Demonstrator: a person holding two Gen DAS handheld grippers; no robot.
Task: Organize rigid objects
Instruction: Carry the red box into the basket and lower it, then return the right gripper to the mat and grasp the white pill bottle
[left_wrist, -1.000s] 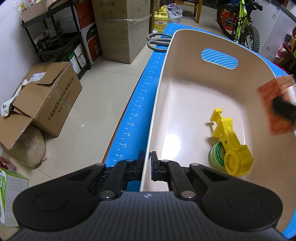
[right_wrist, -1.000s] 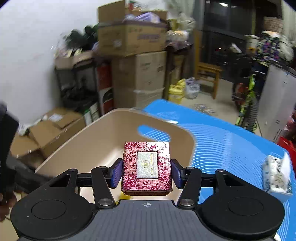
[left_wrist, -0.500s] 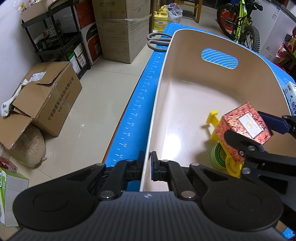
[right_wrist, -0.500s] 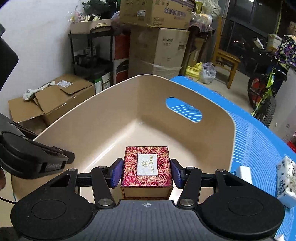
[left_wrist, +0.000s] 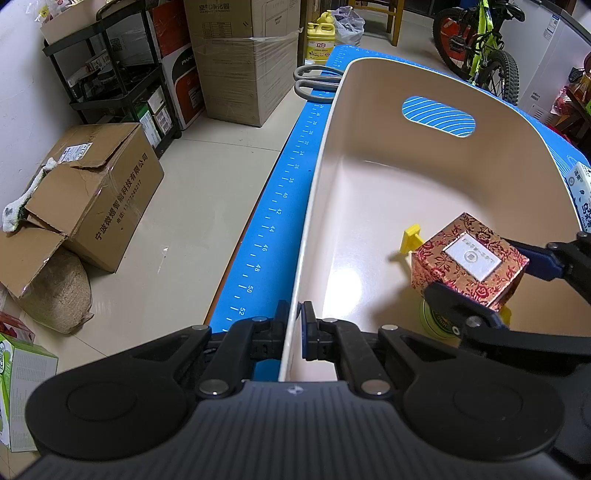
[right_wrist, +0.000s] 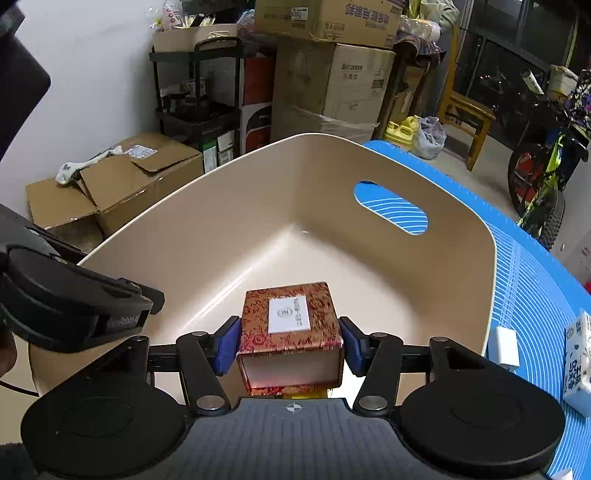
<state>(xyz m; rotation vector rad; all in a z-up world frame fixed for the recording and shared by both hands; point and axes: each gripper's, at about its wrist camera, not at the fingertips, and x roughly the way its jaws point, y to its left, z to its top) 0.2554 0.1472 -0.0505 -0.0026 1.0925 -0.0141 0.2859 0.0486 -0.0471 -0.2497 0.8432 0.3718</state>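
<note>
A beige plastic bin (left_wrist: 332, 155) (right_wrist: 258, 206) stands on a blue mat (left_wrist: 273, 214). My left gripper (left_wrist: 294, 328) is shut on the bin's near rim. My right gripper (right_wrist: 290, 345) is shut on a red floral box (right_wrist: 290, 325) with a white label, held low inside the bin; the box (left_wrist: 469, 266) also shows in the left wrist view. Under the box lie a yellow plastic part (left_wrist: 413, 238) and a green round tin (left_wrist: 437, 321), both mostly hidden.
Grey-handled scissors (left_wrist: 314, 79) lie on the mat beyond the bin. A tissue pack (right_wrist: 578, 365) and a small white block (right_wrist: 504, 345) lie on the mat right of the bin. Cardboard boxes (left_wrist: 96, 192), a black shelf and a bicycle (left_wrist: 480, 48) stand around.
My right gripper has carried the floral box from above the bin's right side down into it, over the yellow part and tin. My left gripper has stayed clamped on the rim.
</note>
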